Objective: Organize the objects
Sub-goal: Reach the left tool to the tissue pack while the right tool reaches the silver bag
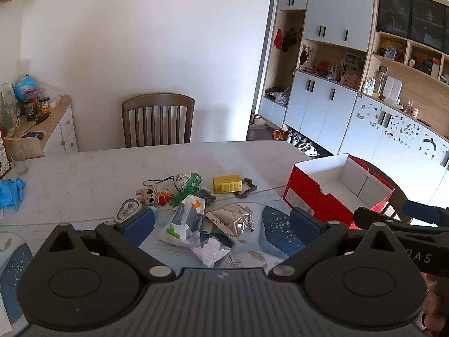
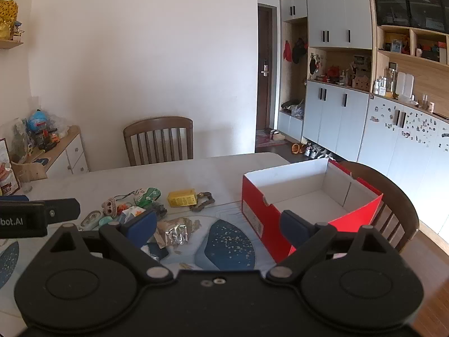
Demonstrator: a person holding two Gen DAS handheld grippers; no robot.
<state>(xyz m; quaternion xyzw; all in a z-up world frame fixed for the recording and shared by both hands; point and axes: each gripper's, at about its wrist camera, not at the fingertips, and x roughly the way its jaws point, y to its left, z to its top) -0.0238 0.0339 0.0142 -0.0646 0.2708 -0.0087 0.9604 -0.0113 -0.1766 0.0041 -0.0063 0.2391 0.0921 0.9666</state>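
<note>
An open, empty red shoebox [image 1: 320,199] [image 2: 283,221] stands at the table's right. A clutter pile lies left of it: a white printed pouch [image 1: 183,221], a silver foil packet [image 1: 234,220] [image 2: 175,234], a yellow box [image 1: 227,184] [image 2: 181,198], a doll-head charm [image 1: 148,195] [image 2: 110,207], a green-and-white toy [image 1: 188,179] [image 2: 147,193], a brown loop [image 1: 247,189] [image 2: 203,201]. My left gripper [image 1: 221,224] is open and empty above the pouch. My right gripper [image 2: 219,229] is open and empty, just left of the shoebox.
A blue-and-white placemat [image 1: 276,224] [image 2: 230,244] lies under the pile. A blue glove [image 1: 11,192] lies at the table's left. A wooden chair [image 1: 158,119] stands behind the table, another [image 2: 393,196] at its right end. A sideboard [image 1: 42,129] stands at the left.
</note>
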